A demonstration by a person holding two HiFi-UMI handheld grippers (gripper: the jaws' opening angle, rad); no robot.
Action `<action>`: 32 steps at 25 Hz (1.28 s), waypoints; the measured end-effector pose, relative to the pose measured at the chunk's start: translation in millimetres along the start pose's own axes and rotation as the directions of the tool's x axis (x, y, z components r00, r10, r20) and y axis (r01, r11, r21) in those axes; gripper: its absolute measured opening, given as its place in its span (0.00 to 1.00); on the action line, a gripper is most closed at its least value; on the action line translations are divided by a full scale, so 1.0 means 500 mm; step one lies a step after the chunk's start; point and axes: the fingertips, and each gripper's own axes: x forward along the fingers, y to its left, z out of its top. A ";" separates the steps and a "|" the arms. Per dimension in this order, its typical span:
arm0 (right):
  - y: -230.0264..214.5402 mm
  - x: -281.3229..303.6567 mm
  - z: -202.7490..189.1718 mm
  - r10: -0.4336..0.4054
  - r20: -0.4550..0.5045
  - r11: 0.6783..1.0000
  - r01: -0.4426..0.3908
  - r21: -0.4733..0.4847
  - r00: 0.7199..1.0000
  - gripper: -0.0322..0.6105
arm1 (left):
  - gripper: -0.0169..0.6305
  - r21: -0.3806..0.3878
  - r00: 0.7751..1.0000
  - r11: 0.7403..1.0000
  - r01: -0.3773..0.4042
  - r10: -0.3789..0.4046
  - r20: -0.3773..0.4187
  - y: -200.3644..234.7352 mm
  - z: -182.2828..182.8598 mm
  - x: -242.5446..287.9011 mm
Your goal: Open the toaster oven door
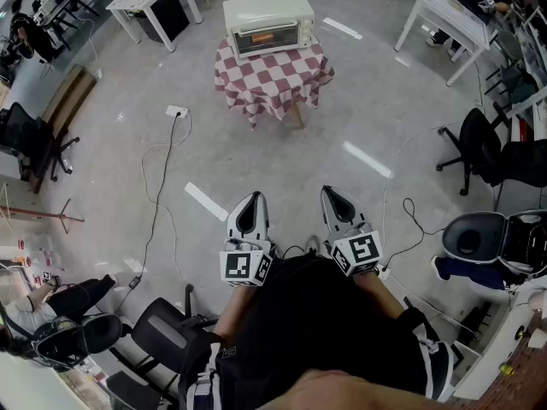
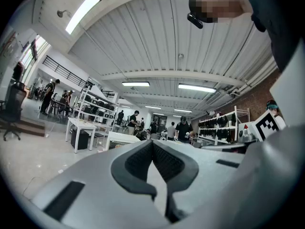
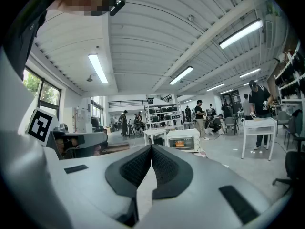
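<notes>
The person wears a black short-sleeved top with white stripes along each sleeve. The left gripper and the right gripper are light grey, wedge-shaped shells tapering to a point, with black ribbed pads lining the jaws and dark rectangular slots on the casing. Each carries a white cube printed with black square markers.

Both are held low and close to the body, side by side with a small gap, pointing forward and roughly level. The left gripper has its jaws pressed fully together and holds nothing. Same deal for the right gripper, pinched closed and empty. The marker cubes face up, with the forearms tucked in behind.
</notes>
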 end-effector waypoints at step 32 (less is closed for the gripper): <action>-0.133 -0.070 -0.021 0.092 0.037 0.996 -0.092 0.004 0.995 0.09 | 0.04 -0.007 1.000 1.000 -0.018 0.018 -0.020 -0.167 -0.051 0.066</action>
